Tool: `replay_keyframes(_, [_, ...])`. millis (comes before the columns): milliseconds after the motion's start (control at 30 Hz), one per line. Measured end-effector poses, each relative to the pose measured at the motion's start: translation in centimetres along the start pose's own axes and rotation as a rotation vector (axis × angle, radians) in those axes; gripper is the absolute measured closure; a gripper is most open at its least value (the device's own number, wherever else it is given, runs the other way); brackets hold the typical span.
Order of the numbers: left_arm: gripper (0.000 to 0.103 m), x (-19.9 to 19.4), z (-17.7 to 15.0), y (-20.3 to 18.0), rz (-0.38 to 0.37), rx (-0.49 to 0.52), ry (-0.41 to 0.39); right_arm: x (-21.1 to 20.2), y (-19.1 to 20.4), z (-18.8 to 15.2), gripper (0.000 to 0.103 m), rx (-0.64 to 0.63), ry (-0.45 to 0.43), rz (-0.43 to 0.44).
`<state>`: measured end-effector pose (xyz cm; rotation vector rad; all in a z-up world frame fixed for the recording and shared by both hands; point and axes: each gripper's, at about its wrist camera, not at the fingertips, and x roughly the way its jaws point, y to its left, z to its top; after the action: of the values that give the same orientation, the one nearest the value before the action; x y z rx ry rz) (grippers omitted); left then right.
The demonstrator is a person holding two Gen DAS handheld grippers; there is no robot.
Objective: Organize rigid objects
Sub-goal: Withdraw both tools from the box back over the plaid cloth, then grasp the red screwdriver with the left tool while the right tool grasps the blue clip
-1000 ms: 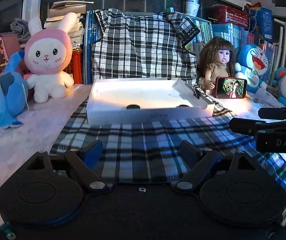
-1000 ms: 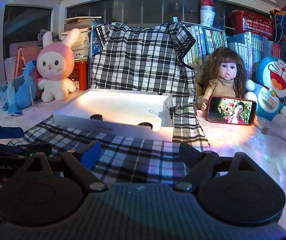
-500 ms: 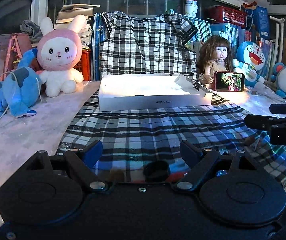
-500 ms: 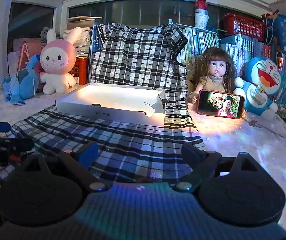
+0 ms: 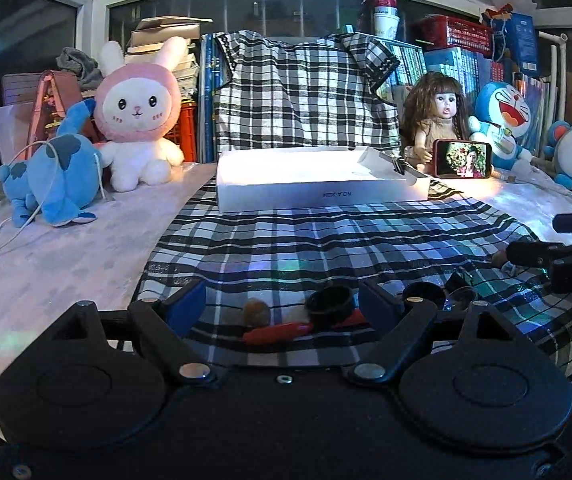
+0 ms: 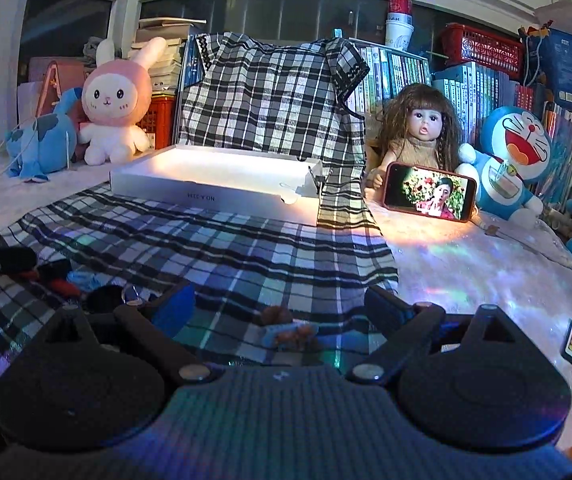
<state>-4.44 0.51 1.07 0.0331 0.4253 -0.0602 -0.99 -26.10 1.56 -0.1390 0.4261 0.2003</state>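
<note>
Two grippers, both with jaws apart and holding nothing, low over the plaid cloth [image 5: 325, 248] at the near end of the table. Left gripper [image 5: 282, 304] aimed at a small cluster lying between its fingers: a black ring-like cap [image 5: 330, 305], an orange-red stick-shaped piece [image 5: 278, 332] and a small brown lump [image 5: 256, 311] (exact kinds too dim to tell). More dark bits [image 5: 425, 294] just right of its right finger. Right gripper [image 6: 280, 306] seen from its own camera over a small bluish piece with brown bits on top [image 6: 291, 333], also lying on the cloth between the spread fingers; seen from the left camera as a black arm entering at the right edge [image 5: 565, 256].

White shallow box [image 5: 321, 196] well apart from both, across the cloth, open and lit, apparently the place for the pieces (a judgement from the task). Behind it: pink rabbit plush [image 5: 138, 116], doll [image 5: 441, 116] and a phone [image 5: 463, 159] propped and playing.

Step in hand, by the look of it: the reach for a first pick, nothing gripped yet. Next move calls for lowering until the fingertips straddle a single piece, closing on that alone without catching cloth or neighbours, then lifting and carrying forward to the box; the crowded left cluster likely the trickier of the two
</note>
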Motion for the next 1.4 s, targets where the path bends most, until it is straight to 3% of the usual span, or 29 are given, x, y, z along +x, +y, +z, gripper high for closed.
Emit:
replay_keyframes(167, [0.03, -0.3, -0.7, 0.3, 0.004, 0.005, 0.011, 0.1, -0.2, -0.5, 0.008, 0.008, 0.018, -0.002])
replay_keyframes(233, [0.037, -0.4, -1.0, 0.4, -0.001, 0.001, 0.02, 0.2, -0.2, -0.7, 0.009, 0.007, 0.024, -0.005])
replay_keyframes(433, [0.044, -0.1, -1.5, 0.4, -0.008, -0.008, 0.04, 0.4, 0.1, -1.1, 0.016, -0.024, 0.035, -0.012])
replay_keyframes(600, [0.045, 0.4, -1.8, 0.3, -0.017, -0.031, 0.053, 0.7, 0.1, -1.2, 0.024, -0.019, 0.054, -0.018])
replay_keyframes(1067, [0.046, 1.7, -1.9, -0.3, -0.03, -0.026, 0.059, 2.2, -0.8, -1.4, 0.031, 0.028, 0.093, -0.01])
replay_keyframes(1400, [0.06, 1.9, -2.1, -0.2, -0.061, -0.007, 0.045, 2.6, -0.7, -1.4, 0.048, 0.025, 0.099, 0.0])
